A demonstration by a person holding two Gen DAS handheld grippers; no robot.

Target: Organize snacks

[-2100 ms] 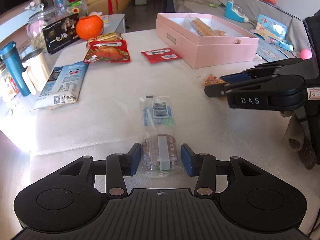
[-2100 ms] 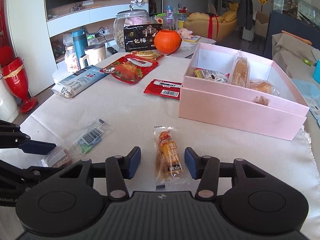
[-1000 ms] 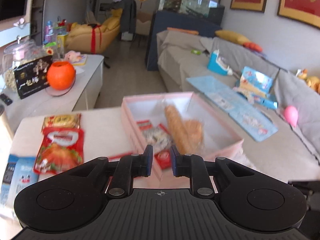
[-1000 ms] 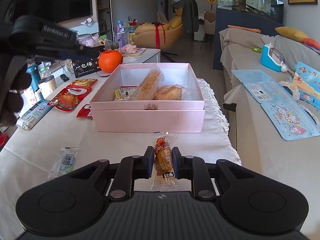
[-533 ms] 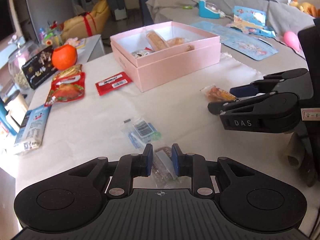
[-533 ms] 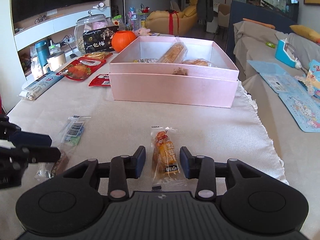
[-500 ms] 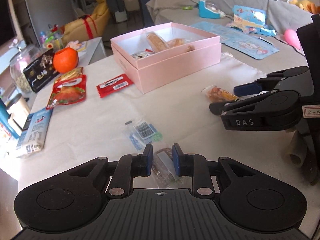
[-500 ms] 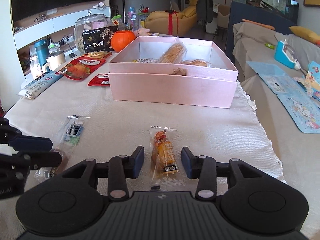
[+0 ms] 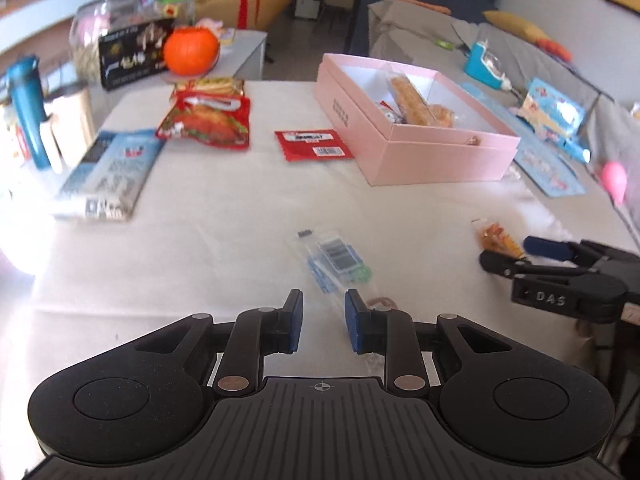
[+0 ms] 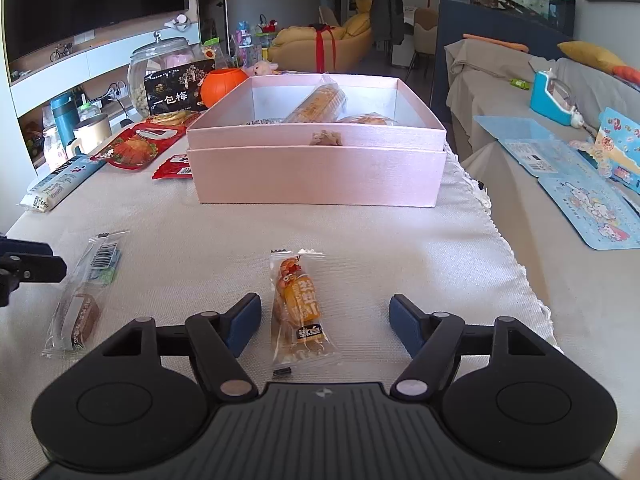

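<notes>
Right tool spread wide; left tool narrowly parted, gripping nothing.

My right claw looks like matt black plastic with ribbed housing and blue rubbery-looking pads. The surface is covered in coarse woven cream cloth. I see the orange snack in glossy clear plastic wrap, and the clear packet likewise shiny. The pink box has a smooth satin sheen, like card.
</notes>
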